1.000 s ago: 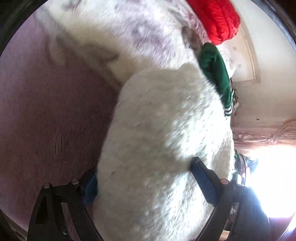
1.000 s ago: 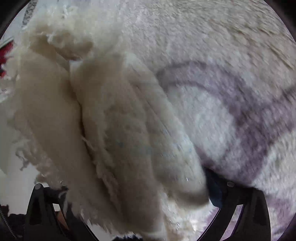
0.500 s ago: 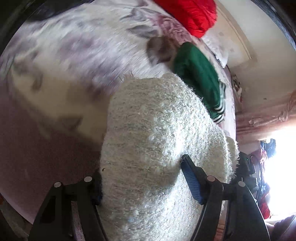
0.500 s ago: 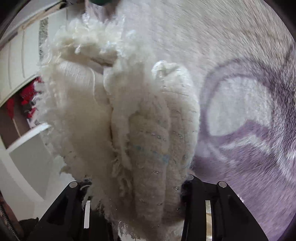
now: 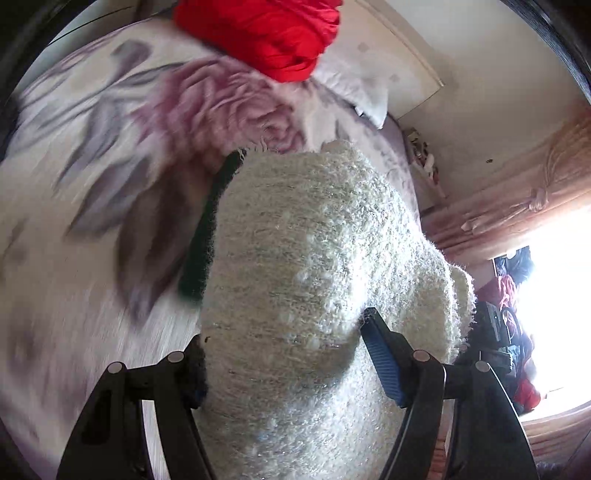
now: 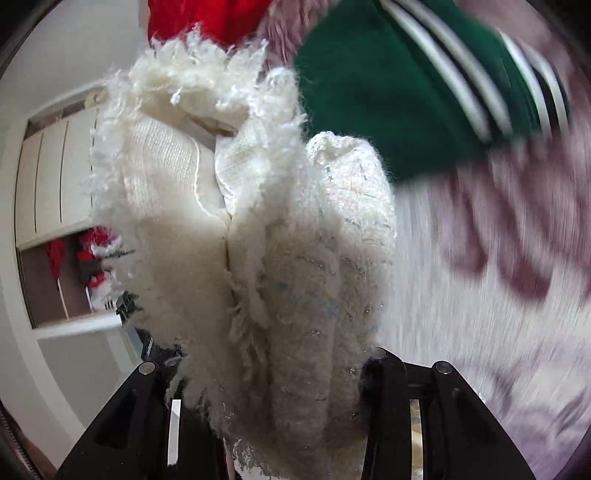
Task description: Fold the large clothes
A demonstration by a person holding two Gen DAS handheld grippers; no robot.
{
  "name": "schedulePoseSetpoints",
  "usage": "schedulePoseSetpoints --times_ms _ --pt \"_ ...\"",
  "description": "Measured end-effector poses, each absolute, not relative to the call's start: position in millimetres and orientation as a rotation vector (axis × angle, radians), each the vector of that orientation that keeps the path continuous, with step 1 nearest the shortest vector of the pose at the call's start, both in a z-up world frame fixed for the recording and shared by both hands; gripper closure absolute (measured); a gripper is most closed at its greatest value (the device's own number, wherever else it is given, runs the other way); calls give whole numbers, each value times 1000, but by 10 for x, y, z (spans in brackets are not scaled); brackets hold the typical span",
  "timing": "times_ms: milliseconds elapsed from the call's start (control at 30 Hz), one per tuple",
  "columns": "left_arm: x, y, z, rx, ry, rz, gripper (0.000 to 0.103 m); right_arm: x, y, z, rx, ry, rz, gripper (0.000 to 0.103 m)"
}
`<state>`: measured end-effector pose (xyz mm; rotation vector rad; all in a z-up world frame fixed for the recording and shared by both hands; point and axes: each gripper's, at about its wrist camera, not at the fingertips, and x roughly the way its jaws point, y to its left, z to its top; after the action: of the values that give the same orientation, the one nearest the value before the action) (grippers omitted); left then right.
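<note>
A fluffy white knitted sweater (image 5: 314,240) hangs bunched above the bed. My left gripper (image 5: 284,332) is shut on a thick fold of it, the blue pad (image 5: 384,362) pressing into the knit. In the right wrist view the same sweater (image 6: 295,258) shows as a folded bundle with fringed edges, and my right gripper (image 6: 271,356) is shut on it. The fabric hides most of both left fingers.
A floral fleece blanket (image 5: 92,166) covers the bed. A folded green garment with white stripes (image 6: 388,81) lies just past the sweater. A red garment (image 5: 266,33) and a pillow (image 5: 354,85) sit at the head. Pink curtains (image 5: 517,184) and a white cabinet (image 6: 55,177) flank the bed.
Both grippers narrowed onto the sweater and rose with it off the blanket, moving towards the head of the bed. The green and red garments now appear closer.
</note>
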<state>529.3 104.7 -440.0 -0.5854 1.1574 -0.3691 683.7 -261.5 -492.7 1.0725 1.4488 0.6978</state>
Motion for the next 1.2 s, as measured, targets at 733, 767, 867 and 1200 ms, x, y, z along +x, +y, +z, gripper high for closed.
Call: schedulePoseSetpoints --times_ms 733,767,867,1200 --pt "6322 453 -4863 -144 1177 -134 12 8053 -2698 -4729 267 1405 176 16" --pt "6187 417 -4779 -107 1160 -116 5 7864 -2699 -4588 182 1377 118 16" --pt "5807 408 -4564 -73 1115 -98 5 7413 -2649 -4372 79 1333 28 6" --pt "4686 435 -3490 20 957 -114 2 5848 -2327 -3267 37 1172 -211 0"
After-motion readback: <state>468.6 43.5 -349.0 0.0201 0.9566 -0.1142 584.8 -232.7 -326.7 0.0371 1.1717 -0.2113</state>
